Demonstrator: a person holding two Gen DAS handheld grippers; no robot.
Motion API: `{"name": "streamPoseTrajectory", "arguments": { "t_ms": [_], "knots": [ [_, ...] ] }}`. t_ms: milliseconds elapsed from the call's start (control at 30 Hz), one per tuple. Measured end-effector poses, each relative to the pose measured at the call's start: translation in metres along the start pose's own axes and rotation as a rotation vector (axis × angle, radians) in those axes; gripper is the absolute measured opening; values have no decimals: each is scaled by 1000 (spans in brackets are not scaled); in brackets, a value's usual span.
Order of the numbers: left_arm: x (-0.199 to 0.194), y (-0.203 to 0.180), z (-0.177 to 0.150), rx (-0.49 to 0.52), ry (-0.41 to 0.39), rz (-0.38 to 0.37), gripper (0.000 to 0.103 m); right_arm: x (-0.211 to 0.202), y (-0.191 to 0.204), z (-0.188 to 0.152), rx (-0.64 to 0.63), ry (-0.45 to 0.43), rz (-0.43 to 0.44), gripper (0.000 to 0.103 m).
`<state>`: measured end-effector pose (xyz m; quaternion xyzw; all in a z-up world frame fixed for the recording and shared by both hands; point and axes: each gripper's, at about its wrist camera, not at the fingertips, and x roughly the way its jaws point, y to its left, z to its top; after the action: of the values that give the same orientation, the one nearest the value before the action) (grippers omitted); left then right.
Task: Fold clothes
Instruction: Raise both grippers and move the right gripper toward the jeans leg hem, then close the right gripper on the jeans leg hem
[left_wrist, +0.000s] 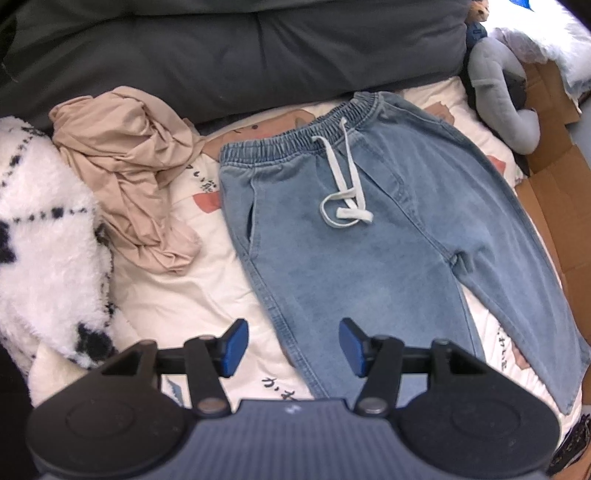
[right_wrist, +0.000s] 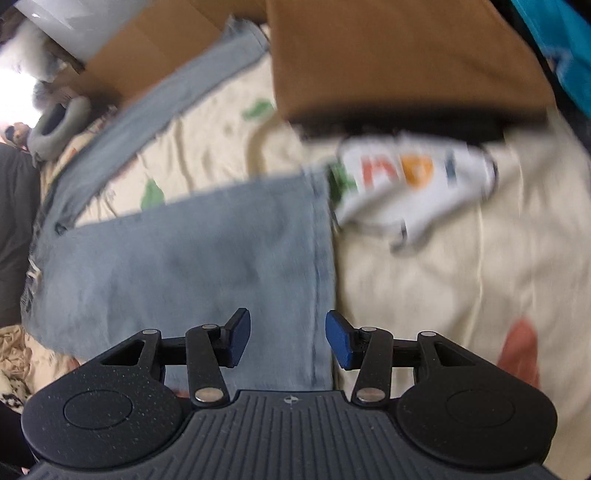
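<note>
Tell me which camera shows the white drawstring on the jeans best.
The left wrist view. There the drawstring lies sharp and whole, hanging from the waistband and looped on the front of the jeans. The right wrist view is blurred and looks along a leg of the jeans; the drawstring cannot be made out there.

Bed with a cream printed sheet (left_wrist: 173, 295), light blue drawstring jeans (left_wrist: 332, 236) spread flat on it, crumpled beige garment (left_wrist: 136, 177) beside their waistband, fluffy white-and-black blanket (left_wrist: 40, 236) at the sheet's left edge, white printed garment (right_wrist: 417, 184) near one trouser hem, blurred
</note>
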<state>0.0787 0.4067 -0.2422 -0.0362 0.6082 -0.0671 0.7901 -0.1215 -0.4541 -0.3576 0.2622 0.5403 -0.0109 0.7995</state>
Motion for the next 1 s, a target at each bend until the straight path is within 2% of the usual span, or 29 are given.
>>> {"name": "streamPoseTrajectory", "arguments": {
  "t_ms": [233, 433, 667, 733, 1000],
  "knots": [
    [6, -7, -4, 20, 13, 21, 59, 9, -18, -38, 56, 32, -35, 53],
    [7, -8, -5, 26, 13, 32, 59, 24, -25, -46, 78, 53, 4, 53],
    [15, -5, -13, -3, 29, 36, 60, 35, -27, -45, 164, 67, 46, 51],
    [18, -5, -15, -1, 34, 38, 60, 31, -32, -45, 186, 70, 74, 44],
    [25, -8, -16, 5, 45, 40, 61, 24, -44, -53, 307, 40, 263, 36]
  ]
}}
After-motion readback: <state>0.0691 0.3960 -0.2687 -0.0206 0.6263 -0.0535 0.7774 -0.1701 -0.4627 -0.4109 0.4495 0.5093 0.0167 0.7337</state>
